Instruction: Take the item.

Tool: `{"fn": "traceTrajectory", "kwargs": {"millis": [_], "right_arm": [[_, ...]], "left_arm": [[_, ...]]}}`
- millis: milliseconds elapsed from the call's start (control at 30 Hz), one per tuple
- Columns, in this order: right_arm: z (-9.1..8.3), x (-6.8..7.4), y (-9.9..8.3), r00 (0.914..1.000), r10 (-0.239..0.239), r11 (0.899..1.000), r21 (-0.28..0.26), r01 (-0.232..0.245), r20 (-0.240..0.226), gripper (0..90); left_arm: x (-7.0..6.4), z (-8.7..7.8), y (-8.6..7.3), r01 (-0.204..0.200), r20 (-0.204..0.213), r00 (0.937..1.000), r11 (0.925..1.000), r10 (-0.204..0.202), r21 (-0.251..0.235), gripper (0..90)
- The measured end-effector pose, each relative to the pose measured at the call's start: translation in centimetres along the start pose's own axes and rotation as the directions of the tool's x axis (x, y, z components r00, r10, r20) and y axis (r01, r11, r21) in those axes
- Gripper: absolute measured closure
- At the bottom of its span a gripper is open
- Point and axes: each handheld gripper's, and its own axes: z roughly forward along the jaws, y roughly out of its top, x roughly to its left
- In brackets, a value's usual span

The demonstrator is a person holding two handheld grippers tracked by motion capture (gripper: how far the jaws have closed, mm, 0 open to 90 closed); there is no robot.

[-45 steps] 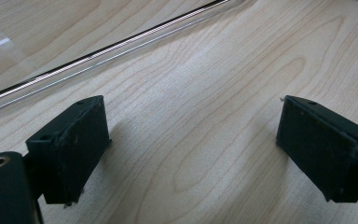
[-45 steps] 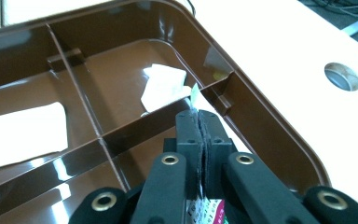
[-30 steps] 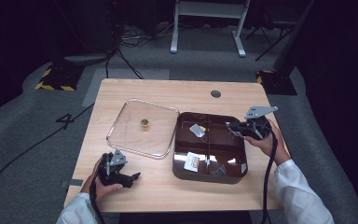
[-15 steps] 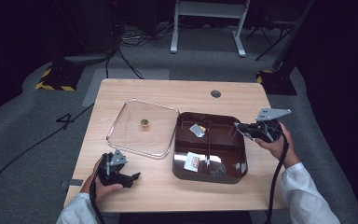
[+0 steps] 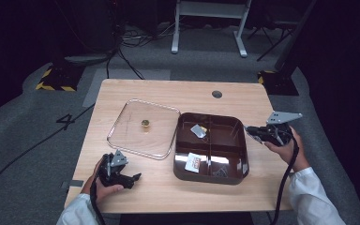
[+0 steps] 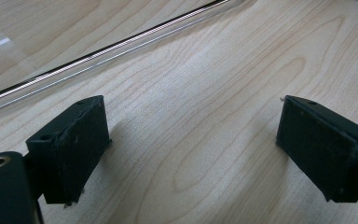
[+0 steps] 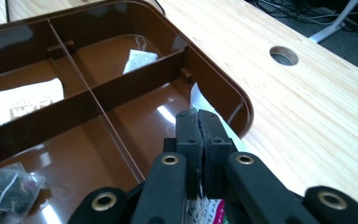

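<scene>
Wooden table on grey carpet, dark room. Left gripper rests near the front edge, jaws spread over bare wood beside the clear lid. Right gripper pinches a white packet at the brown divided tray rim, other packets inside.

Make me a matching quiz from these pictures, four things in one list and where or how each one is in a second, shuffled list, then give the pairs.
Things
1. clear lid
2. brown tray
3. left gripper
4. right gripper

States
A. shut on a packet
B. open above bare wood
C. split into four compartments
D. flat on the table, small gold knob up

Pairs: 1-D, 2-C, 3-B, 4-A
</scene>
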Motion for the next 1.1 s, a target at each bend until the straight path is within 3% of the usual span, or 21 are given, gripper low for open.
{"fn": "traceTrajectory", "kwargs": {"millis": [567, 1100], "right_arm": [[1.2, -0.8, -3.6, 0.9991, 0.043, 0.994, 0.101, -0.043, 0.003, 88.6], [1.9, -1.5, -6.0, 0.9966, 0.082, 0.987, 0.14, -0.08, -0.007, 88.0]], "left_arm": [[0.0, 0.0, 0.0, 0.0, 0.0, 1.0, 1.0, 0.0, -0.001, 9.6], [0.0, 0.0, 0.0, 0.0, 0.0, 1.0, 1.0, 0.0, -0.001, 9.6]]}}
